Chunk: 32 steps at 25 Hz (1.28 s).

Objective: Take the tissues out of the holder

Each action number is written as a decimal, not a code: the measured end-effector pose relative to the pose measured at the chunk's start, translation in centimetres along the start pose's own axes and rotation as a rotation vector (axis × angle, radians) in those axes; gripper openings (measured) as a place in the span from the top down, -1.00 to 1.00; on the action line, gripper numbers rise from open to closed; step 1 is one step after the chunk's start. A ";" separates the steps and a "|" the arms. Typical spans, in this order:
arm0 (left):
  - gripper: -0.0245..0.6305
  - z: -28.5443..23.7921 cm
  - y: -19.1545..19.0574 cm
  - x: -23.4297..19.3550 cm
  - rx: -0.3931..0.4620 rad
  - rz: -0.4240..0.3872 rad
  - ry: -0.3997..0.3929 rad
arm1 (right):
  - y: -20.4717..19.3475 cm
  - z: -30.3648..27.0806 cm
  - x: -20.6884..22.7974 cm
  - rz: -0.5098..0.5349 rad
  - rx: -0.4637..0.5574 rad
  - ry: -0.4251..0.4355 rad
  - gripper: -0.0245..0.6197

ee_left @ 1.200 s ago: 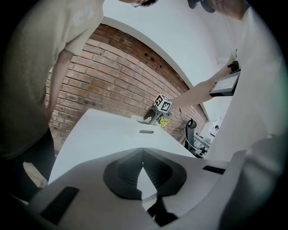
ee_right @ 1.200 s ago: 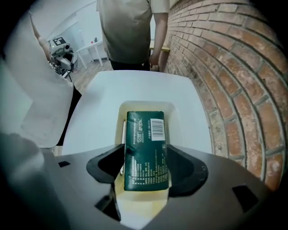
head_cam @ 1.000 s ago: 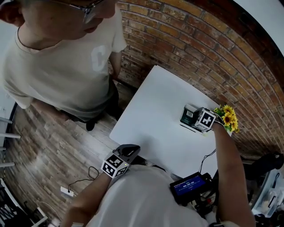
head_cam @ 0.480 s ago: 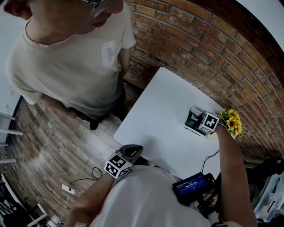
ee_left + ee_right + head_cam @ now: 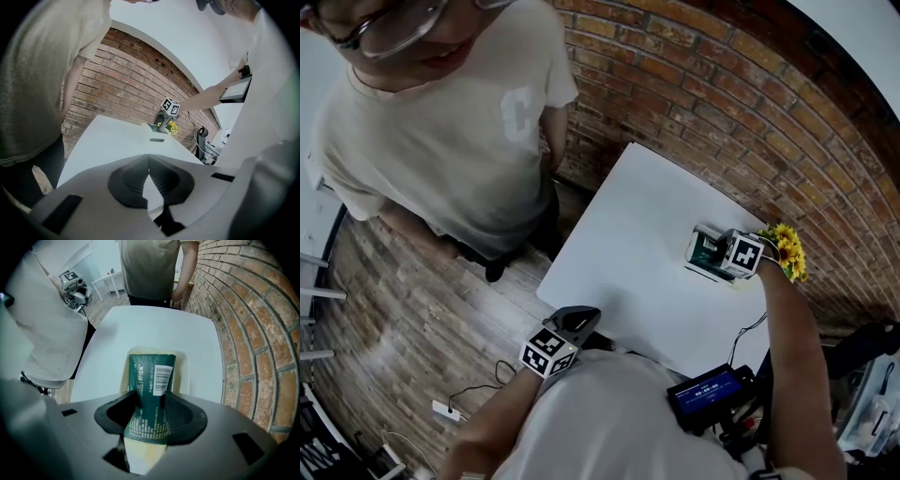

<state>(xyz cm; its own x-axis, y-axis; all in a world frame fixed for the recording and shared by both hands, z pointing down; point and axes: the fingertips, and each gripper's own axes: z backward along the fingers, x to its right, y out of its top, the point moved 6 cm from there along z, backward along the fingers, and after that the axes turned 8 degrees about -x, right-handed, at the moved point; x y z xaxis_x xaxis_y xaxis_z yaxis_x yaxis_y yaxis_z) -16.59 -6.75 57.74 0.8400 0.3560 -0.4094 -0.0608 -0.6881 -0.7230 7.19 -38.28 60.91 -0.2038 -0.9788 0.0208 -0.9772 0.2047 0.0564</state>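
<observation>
At the right of the head view, the right gripper [image 5: 729, 259] points straight down over the far right corner of the white desk [image 5: 628, 244], close to the brick wall [image 5: 722, 112] and just beside a bunch of sunflowers [image 5: 787, 249]. In the right gripper view its jaws have just been closing, and their pads now pinch the sides of the dark green pack of tissues [image 5: 150, 380]. The pack stands upright, with its lower end inside the cream holder [image 5: 183, 367]. The left gripper [image 5: 573, 322] sits at the near edge of the desk, lower centre of the head view, jaws together with nothing between them. A person in a light T-shirt [image 5: 459, 122] stands at the upper left.
</observation>
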 end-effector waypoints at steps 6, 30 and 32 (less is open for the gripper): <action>0.90 0.0 0.1 0.2 0.011 -0.022 -0.034 | -0.2 3.0 -0.8 0.000 0.021 -0.039 0.30; 0.90 -3.2 1.2 5.1 -0.076 -0.234 -0.286 | -7.3 11.4 -14.4 -0.317 0.101 -0.158 0.30; 0.90 -3.4 1.2 5.3 -0.093 -0.244 -0.305 | -8.5 10.4 -15.5 -0.364 0.091 -0.134 0.30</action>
<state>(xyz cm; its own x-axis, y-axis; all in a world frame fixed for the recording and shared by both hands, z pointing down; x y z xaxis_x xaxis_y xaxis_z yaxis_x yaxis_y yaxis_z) -10.34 -7.82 56.62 0.6242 0.6777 -0.3888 0.1809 -0.6095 -0.7719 18.02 -24.89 49.70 0.1571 -0.9808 -0.1153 -0.9870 -0.1518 -0.0532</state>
